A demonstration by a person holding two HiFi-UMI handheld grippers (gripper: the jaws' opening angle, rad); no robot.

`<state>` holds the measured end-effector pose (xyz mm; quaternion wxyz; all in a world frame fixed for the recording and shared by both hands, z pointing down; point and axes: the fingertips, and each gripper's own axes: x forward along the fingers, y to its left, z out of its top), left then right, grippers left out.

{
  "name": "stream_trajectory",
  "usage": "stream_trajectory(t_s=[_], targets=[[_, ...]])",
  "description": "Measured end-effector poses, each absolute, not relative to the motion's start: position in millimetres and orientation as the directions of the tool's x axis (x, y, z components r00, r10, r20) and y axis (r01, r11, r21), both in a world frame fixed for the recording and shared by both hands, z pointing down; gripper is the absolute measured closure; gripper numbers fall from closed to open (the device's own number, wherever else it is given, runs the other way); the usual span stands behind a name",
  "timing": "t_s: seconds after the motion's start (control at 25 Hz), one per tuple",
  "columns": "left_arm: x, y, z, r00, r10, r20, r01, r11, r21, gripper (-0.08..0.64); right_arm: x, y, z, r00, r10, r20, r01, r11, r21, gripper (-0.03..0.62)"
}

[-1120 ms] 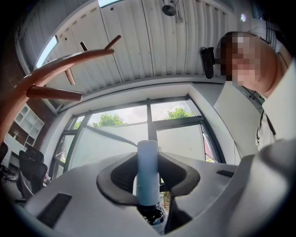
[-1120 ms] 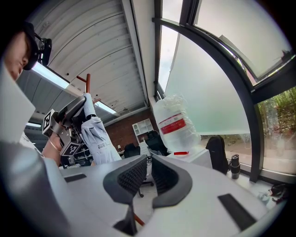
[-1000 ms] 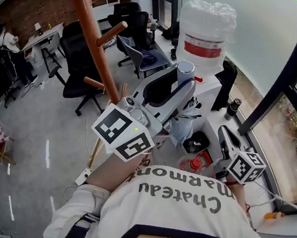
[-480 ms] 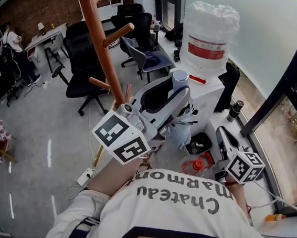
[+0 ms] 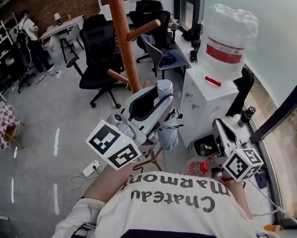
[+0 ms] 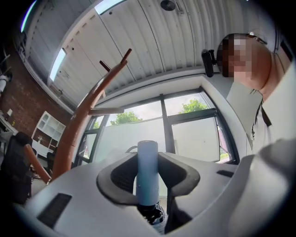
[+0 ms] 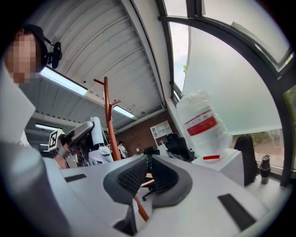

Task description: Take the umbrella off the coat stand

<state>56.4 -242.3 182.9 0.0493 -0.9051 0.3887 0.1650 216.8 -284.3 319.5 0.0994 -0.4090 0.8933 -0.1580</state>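
The wooden coat stand (image 5: 123, 34) rises at the left, its pegs bare. The water dispenser (image 5: 208, 103) stands to the right, and office chairs (image 5: 100, 47) crowd behind. Between stand and dispenser, clear of both, is the folded umbrella (image 5: 168, 134). Its long axis is roughly upright, with the pale blue handle up and the canopy hanging below. The left tool (image 6: 148, 162) clamps that handle. The right tool (image 7: 149, 162) is closed and empty.

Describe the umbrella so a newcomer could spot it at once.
Find the tall wooden coat stand left of the white water dispenser. Between them, the left gripper clamps the umbrella in its jaws: a pale blue cylindrical handle on top, folded patterned canopy hanging below. It alone is held in a gripper.
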Motion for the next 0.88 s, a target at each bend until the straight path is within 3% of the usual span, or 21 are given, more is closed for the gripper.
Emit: stream_trajectory(t_s=[0.24, 0.88], targets=[[22, -232, 198, 0.583, -0.738, -0.34, -0.774, -0.632, 0.044, 0.419, 189, -284, 292, -0.704, -0.69, -0.17, -0.627, 0.716, -0.307, 0.546], [-7, -228, 228, 0.512, -0.807, -0.293, -0.828, -0.555, 0.082, 0.419, 143, -288, 304, -0.78, -0.622, -0.075, -0.593, 0.771, -0.232, 0.546]])
